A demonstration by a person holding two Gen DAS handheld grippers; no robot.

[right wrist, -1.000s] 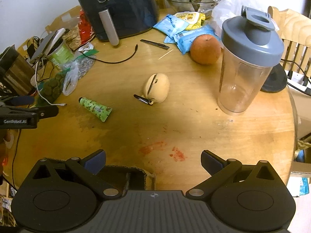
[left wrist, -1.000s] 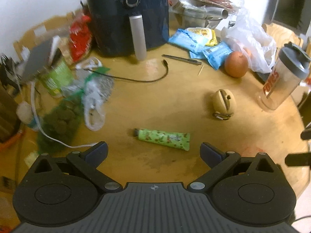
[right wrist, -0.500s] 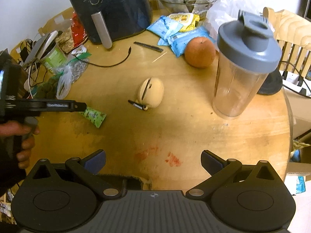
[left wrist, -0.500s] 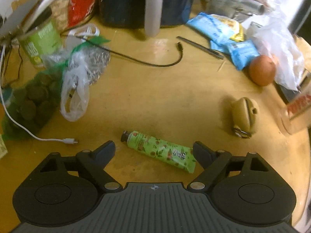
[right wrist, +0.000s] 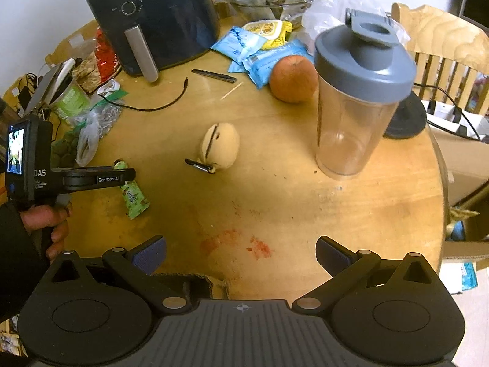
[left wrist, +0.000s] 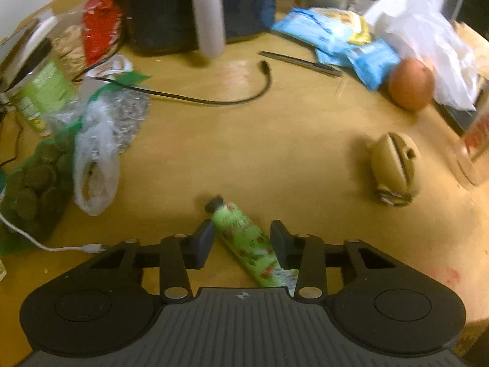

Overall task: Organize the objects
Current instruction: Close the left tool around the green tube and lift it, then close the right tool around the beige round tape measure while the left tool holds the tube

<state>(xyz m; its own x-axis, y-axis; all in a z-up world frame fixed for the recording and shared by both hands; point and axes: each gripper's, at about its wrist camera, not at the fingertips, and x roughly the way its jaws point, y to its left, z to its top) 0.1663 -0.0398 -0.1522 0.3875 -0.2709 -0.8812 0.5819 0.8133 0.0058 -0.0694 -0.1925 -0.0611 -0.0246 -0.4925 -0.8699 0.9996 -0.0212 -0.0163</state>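
fingers [left wrist: 203, 244] of my left gripper [left wrist: 241, 240] straddle the green tube [left wrist: 249, 238], narrowed around it but seemingly not yet clamped; i can't tell if the pads touch. the tube lies flat on the table [left wrist: 275, 153], cap pointing away. i judge this the grasp step: next i close fully, then lift. my right gripper [right wrist: 241, 252] hangs spread wide, holding nothing, near the table edge.

Two matte black handheld grippers: left gripper [left wrist: 241, 241] and right gripper [right wrist: 240, 252], each with a ribbed grey top, round side discs, silver pivot screws and dark blue finger pads [right wrist: 149, 252]. A bare hand [right wrist: 49, 224] in a black sleeve.
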